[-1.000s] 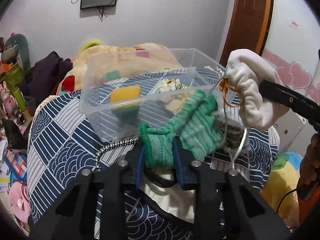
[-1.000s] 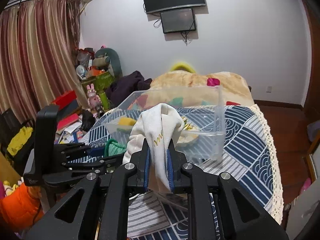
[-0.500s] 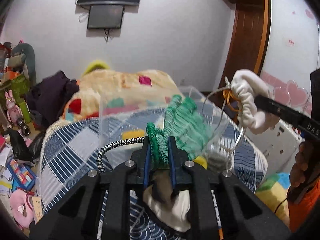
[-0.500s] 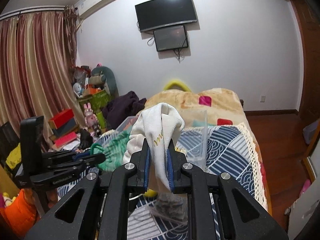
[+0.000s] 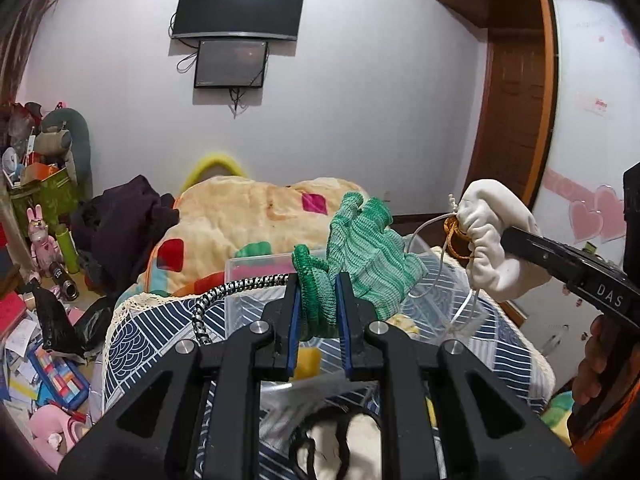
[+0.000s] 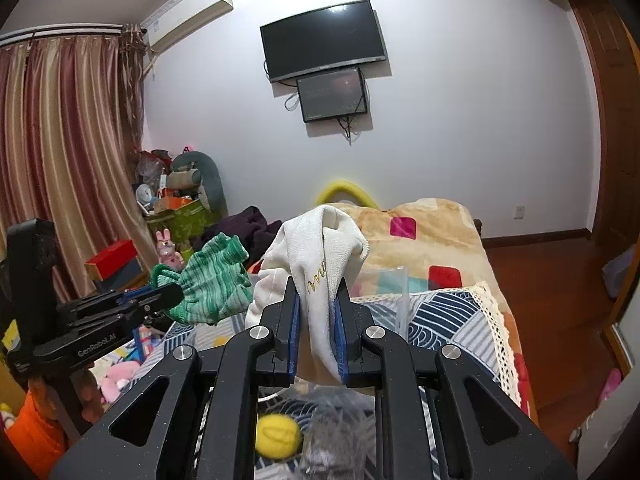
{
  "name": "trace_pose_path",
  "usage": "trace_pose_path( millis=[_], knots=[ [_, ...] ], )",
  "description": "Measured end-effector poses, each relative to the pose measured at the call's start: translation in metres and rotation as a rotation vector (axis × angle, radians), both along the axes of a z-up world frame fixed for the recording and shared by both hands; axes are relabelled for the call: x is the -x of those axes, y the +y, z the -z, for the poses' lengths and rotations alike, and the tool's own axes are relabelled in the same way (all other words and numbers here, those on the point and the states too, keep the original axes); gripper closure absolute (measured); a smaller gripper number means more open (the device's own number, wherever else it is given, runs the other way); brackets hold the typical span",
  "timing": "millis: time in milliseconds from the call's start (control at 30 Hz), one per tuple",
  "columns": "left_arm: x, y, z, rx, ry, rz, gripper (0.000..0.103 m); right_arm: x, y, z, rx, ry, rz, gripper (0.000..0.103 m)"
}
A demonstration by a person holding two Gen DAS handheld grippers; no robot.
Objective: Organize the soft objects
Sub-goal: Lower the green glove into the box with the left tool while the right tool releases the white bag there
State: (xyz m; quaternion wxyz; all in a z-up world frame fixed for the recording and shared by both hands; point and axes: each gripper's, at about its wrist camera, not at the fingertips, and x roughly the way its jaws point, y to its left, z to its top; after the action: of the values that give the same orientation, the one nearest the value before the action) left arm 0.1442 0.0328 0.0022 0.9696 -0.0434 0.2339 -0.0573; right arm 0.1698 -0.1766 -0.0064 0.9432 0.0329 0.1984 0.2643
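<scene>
Fingers of my left gripper pinch the green knit glove by its cuff, held above the clear bin on the patterned bedspread. Right wrist view: my right gripper clamps the white cloth between narrowly parted blue pads, a yellow ball below.

Green-and-pale-green striped knit glove with dark green cuff; cream-white cloth with gold lettering; navy-and-white wave-patterned, striped bedcover edged in cream lace; tan blanket with pink, red and green squares; yellow ball; dusky-pink striped curtains.
</scene>
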Motion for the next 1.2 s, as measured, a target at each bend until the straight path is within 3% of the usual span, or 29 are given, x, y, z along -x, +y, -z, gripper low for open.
trace_pose_path(
  millis=[400,800,1000,1200],
  knots=[
    [-0.06,-0.005,0.044,0.014,0.162,0.0,0.087,-0.042,0.035,0.034,0.12,0.114,0.011,0.09],
    [-0.081,-0.024,0.066,-0.098,0.23,0.033,0.087,-0.053,0.04,0.057,0.217,0.207,-0.025,0.086],
    [-0.072,-0.029,0.063,-0.131,0.219,0.043,0.079,-0.047,0.036,0.055,0.234,0.209,-0.026,0.081],
    [-0.055,-0.027,0.049,-0.137,0.172,0.042,0.062,-0.035,0.026,0.039,0.205,0.164,-0.007,0.067]
  ],
)
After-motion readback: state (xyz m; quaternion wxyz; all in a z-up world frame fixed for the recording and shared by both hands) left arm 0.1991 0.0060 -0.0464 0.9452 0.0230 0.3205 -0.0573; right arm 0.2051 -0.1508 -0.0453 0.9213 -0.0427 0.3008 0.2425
